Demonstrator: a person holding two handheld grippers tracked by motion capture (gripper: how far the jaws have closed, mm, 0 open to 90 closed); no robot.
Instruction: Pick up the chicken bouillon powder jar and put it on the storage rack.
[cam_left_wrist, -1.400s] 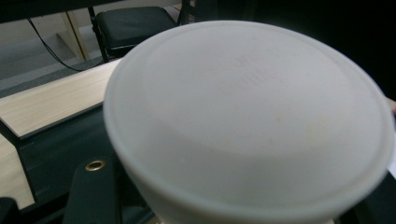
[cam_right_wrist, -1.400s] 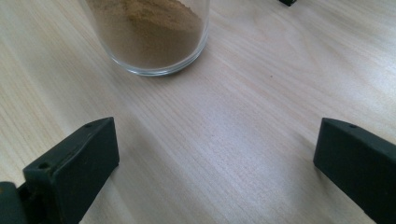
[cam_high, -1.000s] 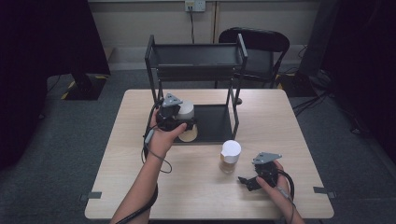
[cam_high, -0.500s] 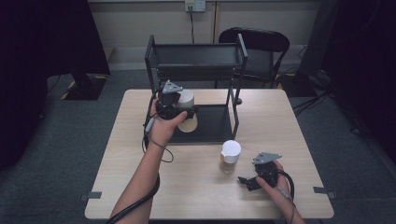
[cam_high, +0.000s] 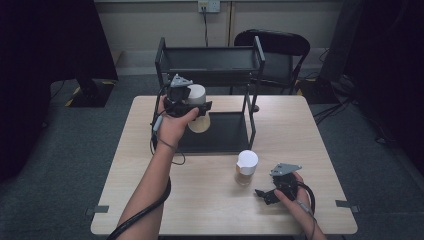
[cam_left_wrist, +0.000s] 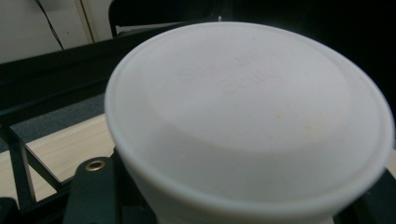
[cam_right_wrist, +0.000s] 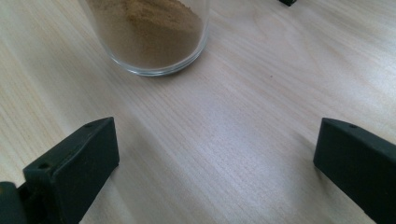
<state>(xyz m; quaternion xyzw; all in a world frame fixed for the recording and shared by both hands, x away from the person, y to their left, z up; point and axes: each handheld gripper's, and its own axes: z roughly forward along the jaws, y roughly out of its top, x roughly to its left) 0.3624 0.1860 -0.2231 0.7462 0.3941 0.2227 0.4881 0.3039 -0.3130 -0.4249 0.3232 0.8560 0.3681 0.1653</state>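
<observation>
My left gripper (cam_high: 192, 107) is shut on a white-lidded jar (cam_high: 198, 114) of tan powder, held in the air in front of the black two-tier rack (cam_high: 210, 65). The jar's white lid (cam_left_wrist: 247, 116) looms close in the left gripper view, with black jaws at its sides. A second jar (cam_high: 246, 167) with a white lid stands on the table; its glass base (cam_right_wrist: 149, 37) with brown powder is just ahead of my right gripper (cam_right_wrist: 215, 163). That right gripper (cam_high: 265, 195) rests open near the table's front right, nothing between its jaws.
The wooden table (cam_high: 150, 200) carries the rack's lower black tray (cam_high: 220, 135). A black chair (cam_high: 272, 47) stands behind the rack. Dark floor surrounds the table, and cables trail from both grippers.
My left gripper has risen with the jar from the lower tray's level toward the rack's upper shelf. The right gripper has stayed put.
</observation>
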